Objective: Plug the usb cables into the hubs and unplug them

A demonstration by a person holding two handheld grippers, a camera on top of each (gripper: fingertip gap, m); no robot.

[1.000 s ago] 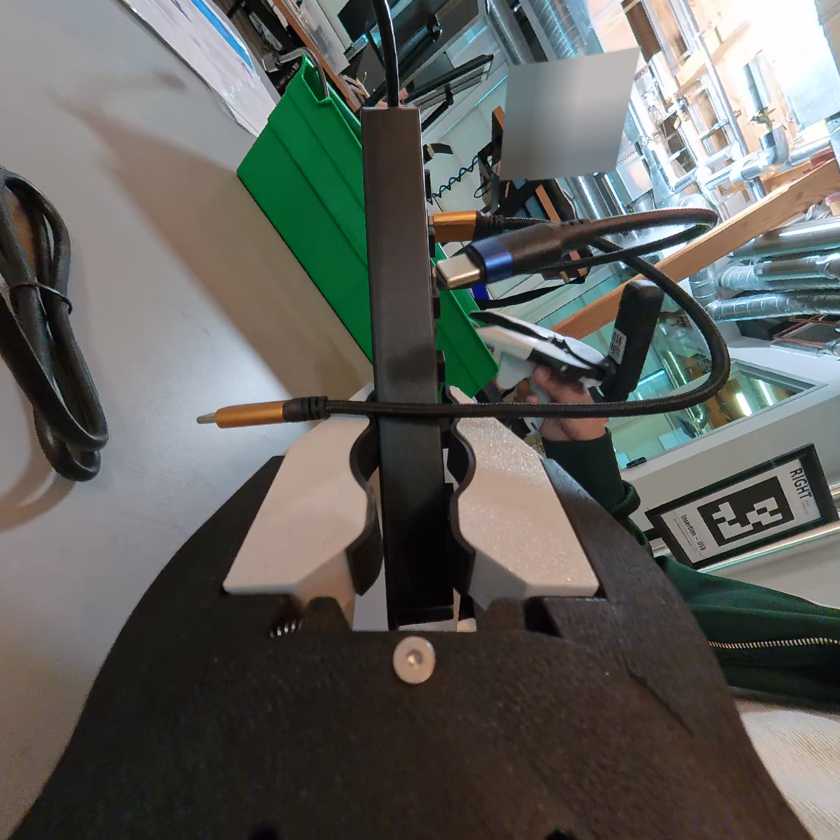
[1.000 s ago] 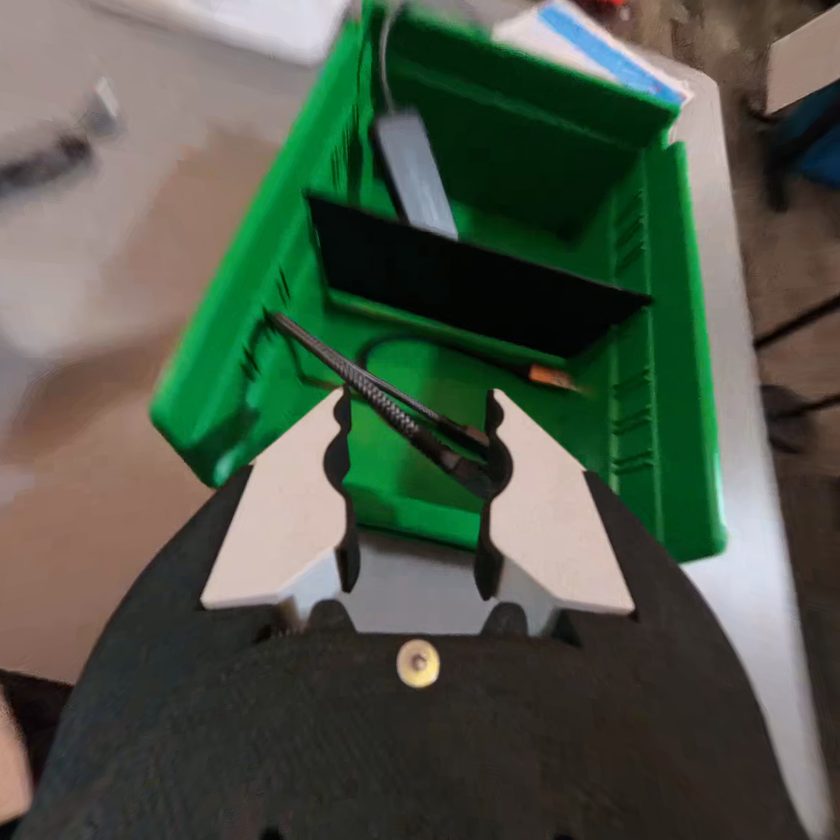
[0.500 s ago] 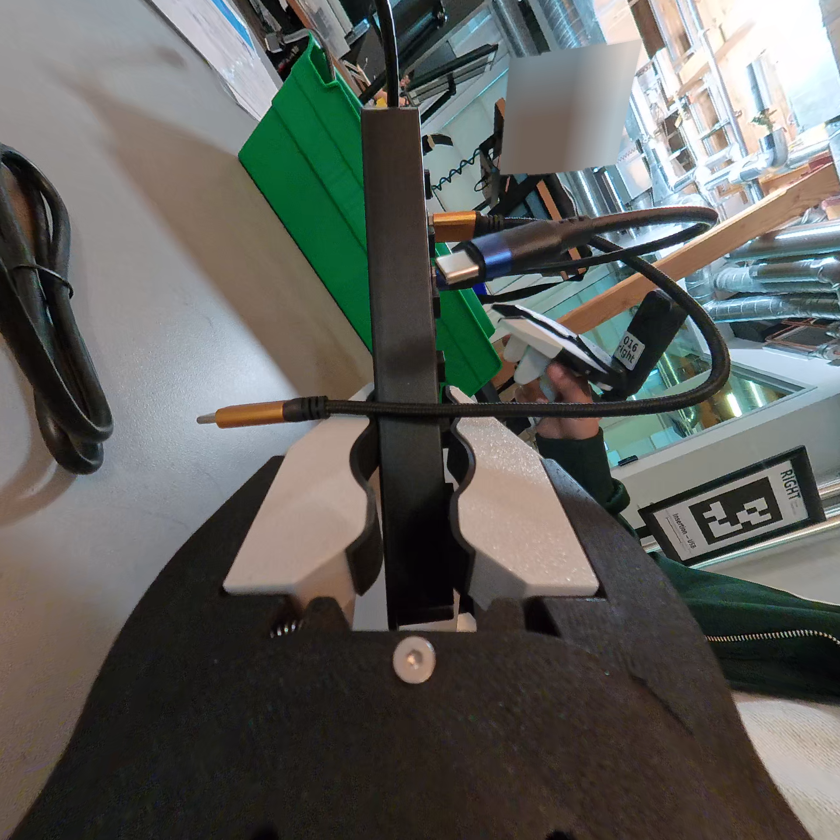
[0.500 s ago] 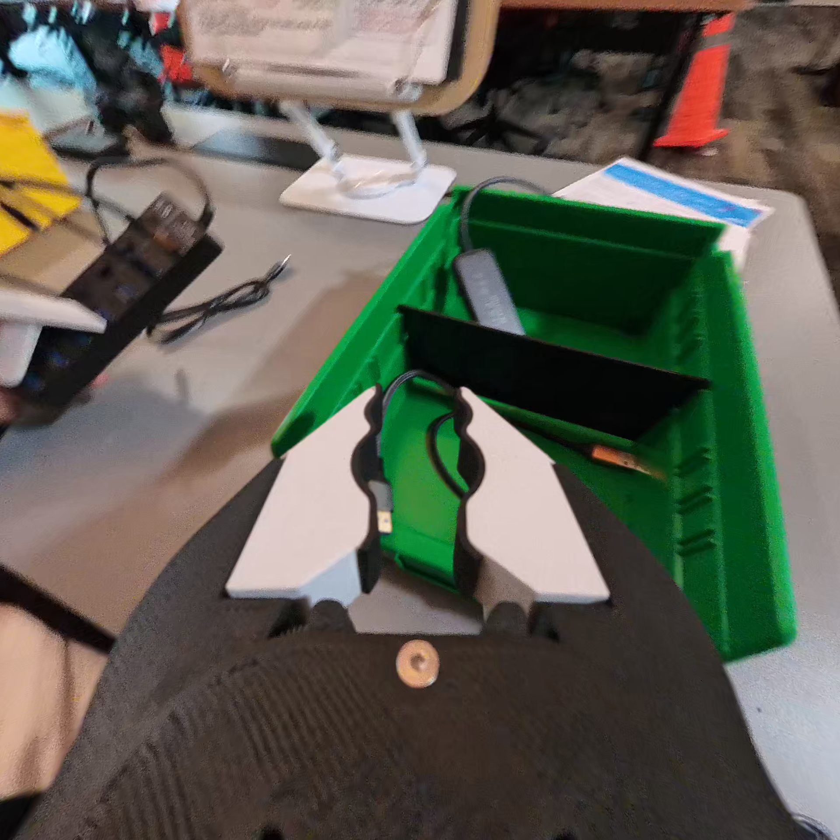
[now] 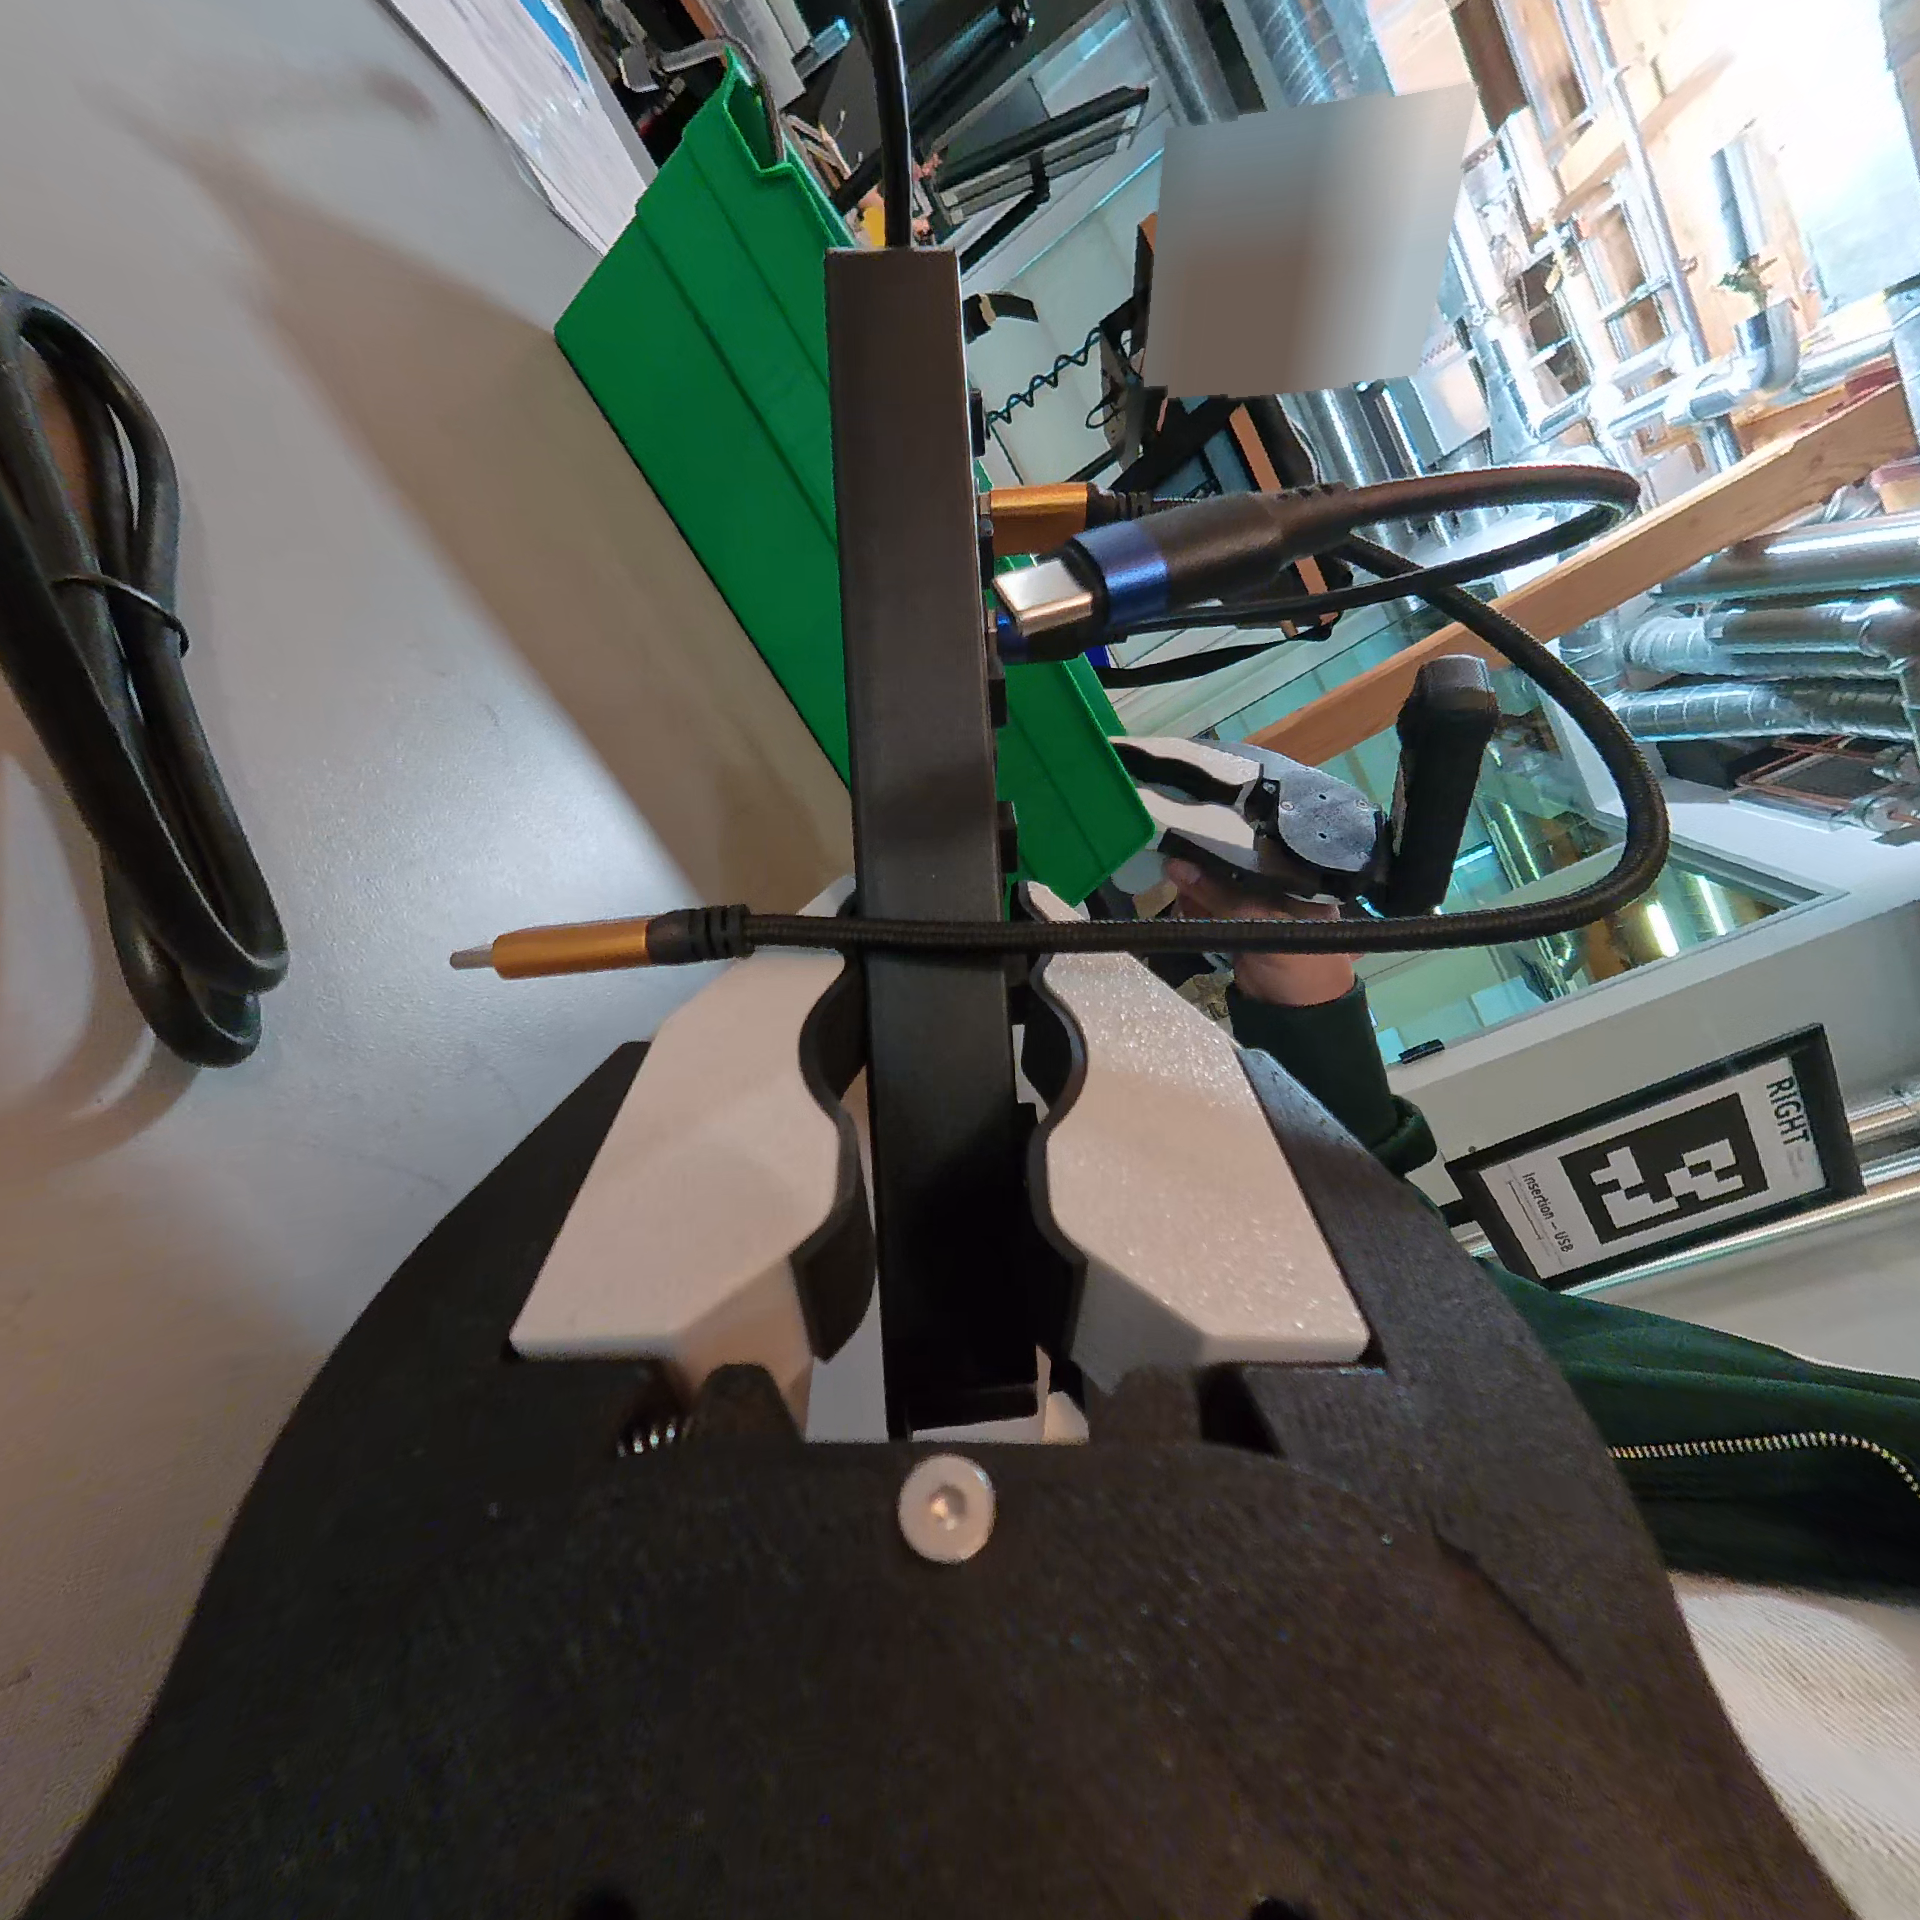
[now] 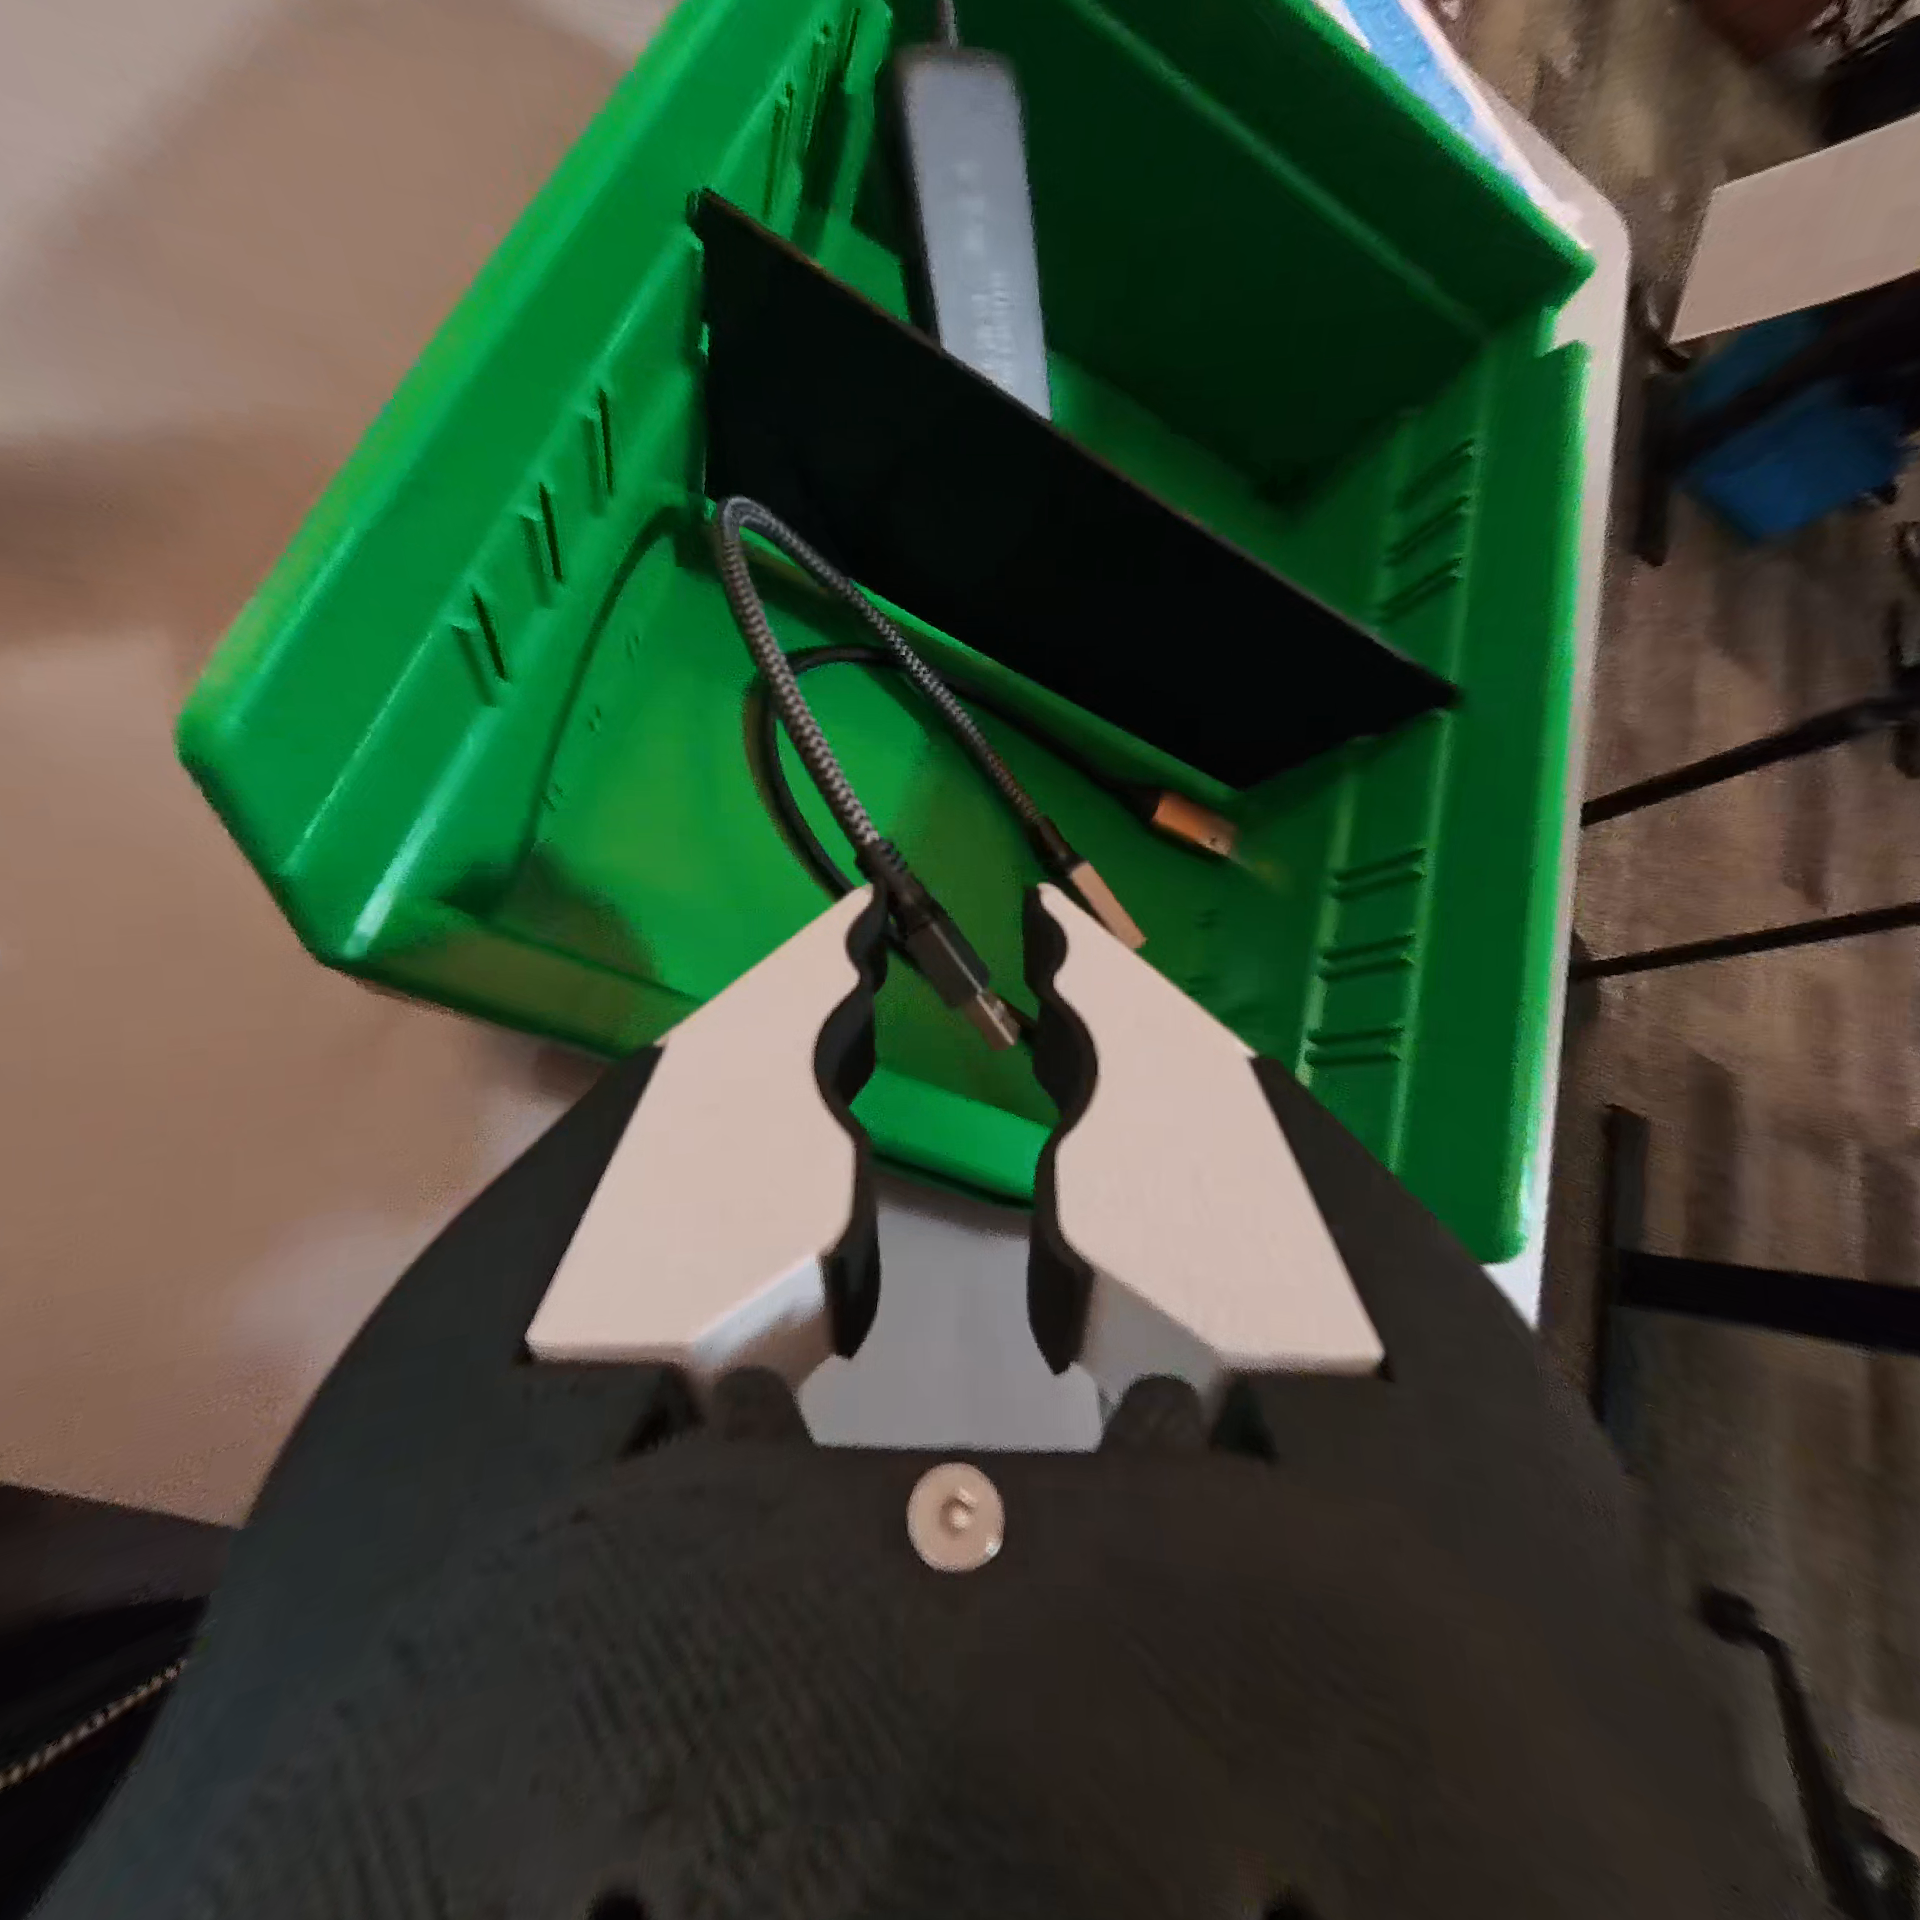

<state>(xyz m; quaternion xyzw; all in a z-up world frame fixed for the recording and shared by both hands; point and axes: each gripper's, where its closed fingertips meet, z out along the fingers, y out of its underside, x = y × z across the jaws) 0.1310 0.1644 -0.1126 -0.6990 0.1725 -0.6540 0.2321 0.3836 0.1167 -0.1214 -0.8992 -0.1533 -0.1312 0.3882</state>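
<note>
Jaws of the left gripper (image 5: 940,1049) are clamped on a long, matte-black bar-shaped USB hub (image 5: 909,644), held on edge so its port side faces right; those of the right gripper (image 6: 954,1023) stand narrowly parted and hold nothing. Two cables sit in the hub's upper ports: a black braided cable with gold metal plugs (image 5: 1538,831), whose free end (image 5: 566,949) is draped across the hub just above the fingers, and a black cable with a blue-ringed plug (image 5: 1132,566) below the first gold plug (image 5: 1039,509). The step in hand looks like fetching another cable to plug in. The right gripper hangs over the near compartment of a green plastic bin (image 6: 499,623) on the pale desk (image 5: 416,623), with the dark plug of a grey-and-black braided cable (image 6: 831,665) showing between its fingers, a second gold-plugged cable (image 6: 1195,826) beside it, and a grey slim hub (image 6: 977,208) beyond the black divider (image 6: 1039,499). The next move probably calls for lowering onto that plug body, closing squarely on it, then aligning it with a free port. Compared with half a second ago, the right gripper's view has swung from a level look across the desk to a steep look down into the bin; the left grip looks unchanged.
</note>
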